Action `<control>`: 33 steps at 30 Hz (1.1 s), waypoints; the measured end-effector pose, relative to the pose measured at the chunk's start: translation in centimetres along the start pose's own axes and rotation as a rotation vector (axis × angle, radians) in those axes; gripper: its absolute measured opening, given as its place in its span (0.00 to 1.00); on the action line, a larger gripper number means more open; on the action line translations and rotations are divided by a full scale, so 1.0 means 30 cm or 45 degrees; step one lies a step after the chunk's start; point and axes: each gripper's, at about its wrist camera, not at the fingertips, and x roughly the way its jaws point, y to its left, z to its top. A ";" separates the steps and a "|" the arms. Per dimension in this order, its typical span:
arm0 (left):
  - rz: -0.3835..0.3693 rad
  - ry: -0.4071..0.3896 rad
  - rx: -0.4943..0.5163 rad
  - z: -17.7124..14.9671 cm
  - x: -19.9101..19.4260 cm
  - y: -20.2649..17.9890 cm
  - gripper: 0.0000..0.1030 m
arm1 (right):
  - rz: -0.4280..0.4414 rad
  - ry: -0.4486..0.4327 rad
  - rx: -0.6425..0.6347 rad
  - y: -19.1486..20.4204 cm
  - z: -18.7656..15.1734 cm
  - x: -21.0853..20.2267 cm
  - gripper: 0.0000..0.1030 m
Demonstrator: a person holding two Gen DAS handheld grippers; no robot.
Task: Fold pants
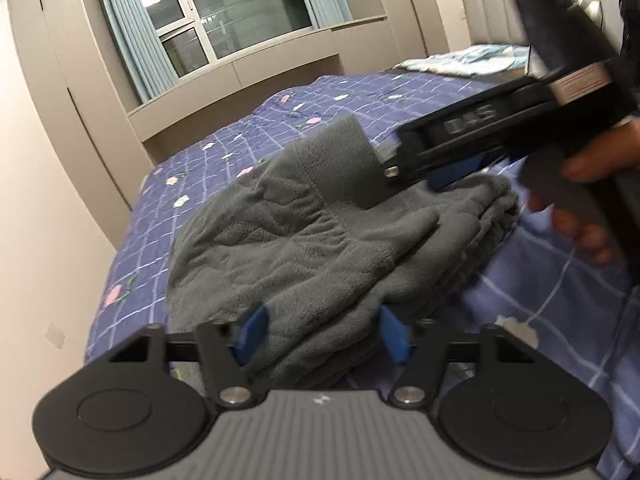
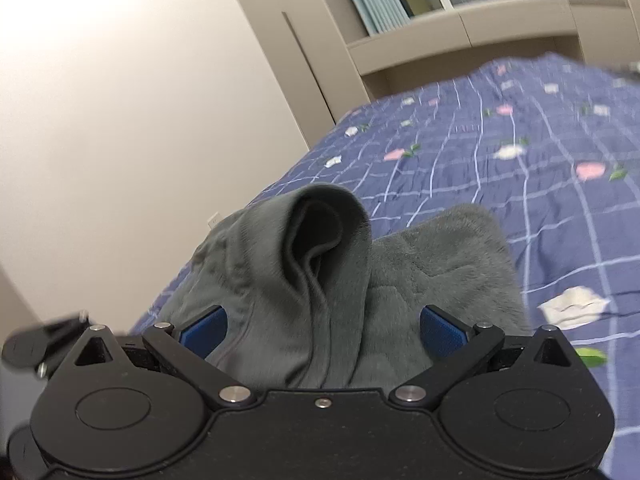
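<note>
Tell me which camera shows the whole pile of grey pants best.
The left wrist view: the grey pants lie in full on the bedspread, with the right gripper at their far edge. The right wrist view shows only nearby raised folds, partly blurred.

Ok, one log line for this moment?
stage: final fold | pants: grey, bundled on bed | left gripper: open | right gripper: open, straddling a raised fold

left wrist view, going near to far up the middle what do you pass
left gripper, open around the near edge of the grey pants → the folded pants pile → purple checked bedspread → window with blue curtains at the far wall
</note>
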 end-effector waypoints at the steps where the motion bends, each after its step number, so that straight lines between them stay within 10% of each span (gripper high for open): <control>1: -0.016 -0.005 -0.014 0.002 -0.002 0.006 0.51 | 0.013 0.008 0.031 -0.008 0.006 0.015 0.98; 4: -0.056 -0.009 -0.058 0.007 -0.005 0.019 0.40 | 0.054 0.008 0.054 -0.007 0.011 0.038 0.91; 8: -0.053 -0.021 -0.087 0.013 -0.011 0.018 0.22 | 0.038 0.027 0.036 0.019 0.003 0.062 0.49; 12: -0.045 -0.034 -0.114 0.026 -0.024 0.026 0.15 | 0.042 0.007 0.029 0.034 -0.003 0.055 0.28; 26: -0.144 -0.148 -0.148 0.152 -0.093 -0.007 0.14 | 0.024 -0.166 -0.108 0.016 0.116 -0.152 0.16; 33: -0.198 -0.019 -0.217 0.129 0.051 -0.054 0.13 | -0.155 -0.169 0.007 -0.142 0.110 -0.178 0.00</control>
